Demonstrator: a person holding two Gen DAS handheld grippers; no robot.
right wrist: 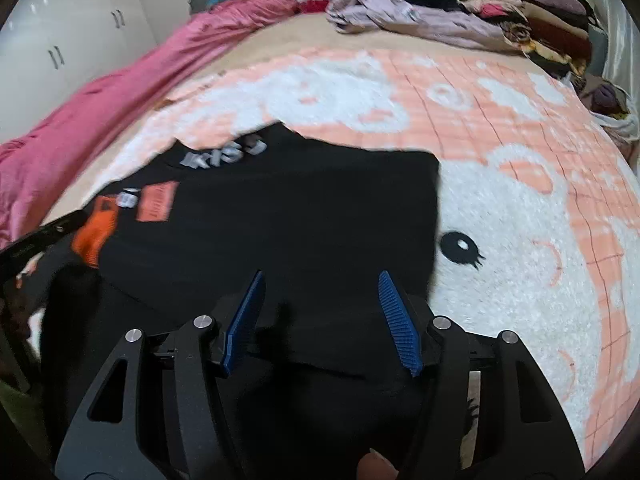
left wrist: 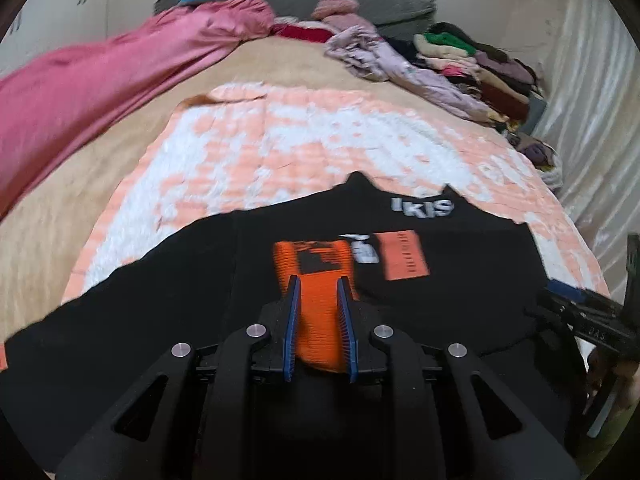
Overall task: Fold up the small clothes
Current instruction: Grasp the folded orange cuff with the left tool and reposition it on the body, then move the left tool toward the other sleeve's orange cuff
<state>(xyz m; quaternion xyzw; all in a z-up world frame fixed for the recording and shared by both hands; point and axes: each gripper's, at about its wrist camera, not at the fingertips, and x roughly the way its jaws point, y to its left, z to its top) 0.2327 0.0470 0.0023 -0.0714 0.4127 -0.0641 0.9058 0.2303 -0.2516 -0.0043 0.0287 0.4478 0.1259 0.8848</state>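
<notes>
— On the bed [right wrist: 248, 60], what lay under your tools?

— I had a black shirt [right wrist: 288, 208] spread flat over a fluffy blanket [right wrist: 520, 208], peach with white plush shapes, a thin grid of lines and a black stitched eye. The shirt's cloth looked smooth and matte, with pale block letters [left wrist: 422, 207] near the neckline, a peach rectangle [left wrist: 404, 255] below them and a small white print beside it.

— And the orange thing?

— That was a ribbed orange piece [left wrist: 318, 300], knitted in fine ridges, with a black blocky mark at its far end. My left tool [left wrist: 319, 286] had its two blue ridged pads pressed against either side of it, so it was clamped on that piece, which rested on the shirt.

— What about your right tool?

— My right tool [right wrist: 322, 278] stood with its blue toothed pads spread wide, nothing between them, over the shirt's near right part, close to its straight side edge.

— What else was on the bed?

— A glossy pink quilt [left wrist: 100, 96] ran in a long roll along the left. Crumpled lilac cloth [right wrist: 404, 16] lay at the far end, and beside it a stack of folded clothes [right wrist: 532, 12] in green, cream, maroon and brown. White cupboard doors [right wrist: 76, 36] with slim handles stood to the left.
</notes>
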